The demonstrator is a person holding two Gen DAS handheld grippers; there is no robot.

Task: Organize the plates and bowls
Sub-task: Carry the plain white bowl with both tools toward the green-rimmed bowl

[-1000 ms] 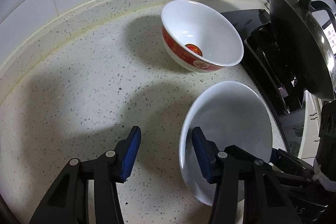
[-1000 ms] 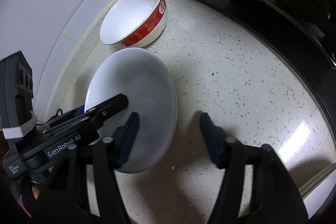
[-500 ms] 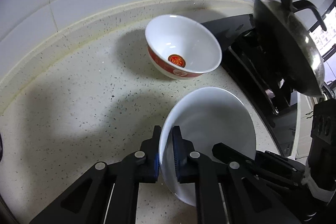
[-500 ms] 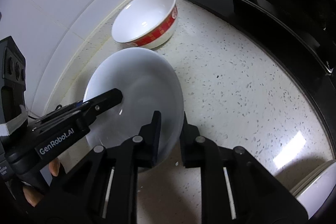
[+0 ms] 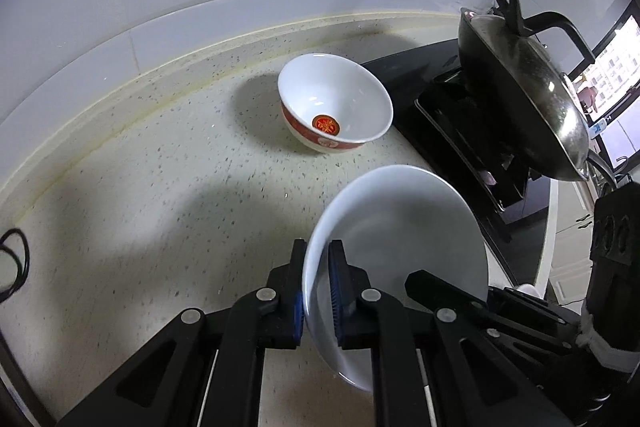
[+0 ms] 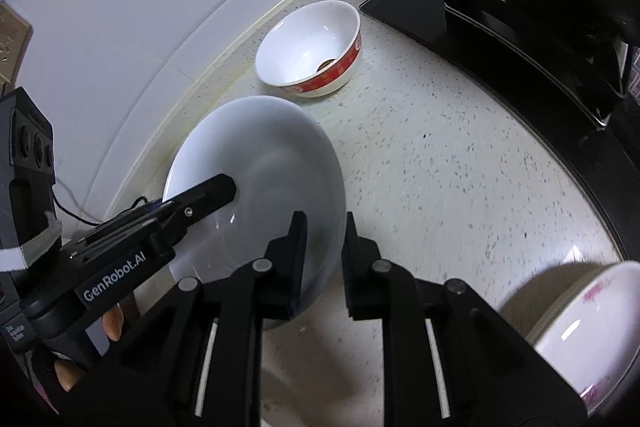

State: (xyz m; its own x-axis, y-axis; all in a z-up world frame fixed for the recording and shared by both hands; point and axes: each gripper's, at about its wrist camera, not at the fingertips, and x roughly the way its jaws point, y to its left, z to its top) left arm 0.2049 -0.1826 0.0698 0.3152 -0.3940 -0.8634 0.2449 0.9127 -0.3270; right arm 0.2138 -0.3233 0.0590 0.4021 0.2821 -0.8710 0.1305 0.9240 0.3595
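- Left wrist view:
- The white plate [image 5: 400, 247] hangs tilted above the speckled countertop [image 5: 160, 187], its near-left rim pinched between the blue pads of the left gripper [image 5: 318, 291], which is clenched on it.
- The right gripper [image 5: 424, 283] reaches onto the plate's opposite rim from the right; its pads are hidden here.
- Past the plate, the red-banded bowl [image 5: 336, 107] stands upright, close to the black stove [image 5: 460, 131] edge and apart from the plate.
- A wok [image 5: 528, 99] sits on the stove; to the left lies wide bare counter up to the raised back lip.
- Right wrist view:
- The right gripper [image 6: 324, 259] grasps the plate [image 6: 260, 179] by its right rim, one finger over the plate's face, one outside.
- The left gripper [image 6: 208, 195] lies across the plate's left side.
- The bowl [image 6: 308, 47] sits beyond, near the wall.
- Open counter [image 6: 460, 187] stretches right to the stove edge; another patterned bowl [image 6: 592, 327] sits at lower right.
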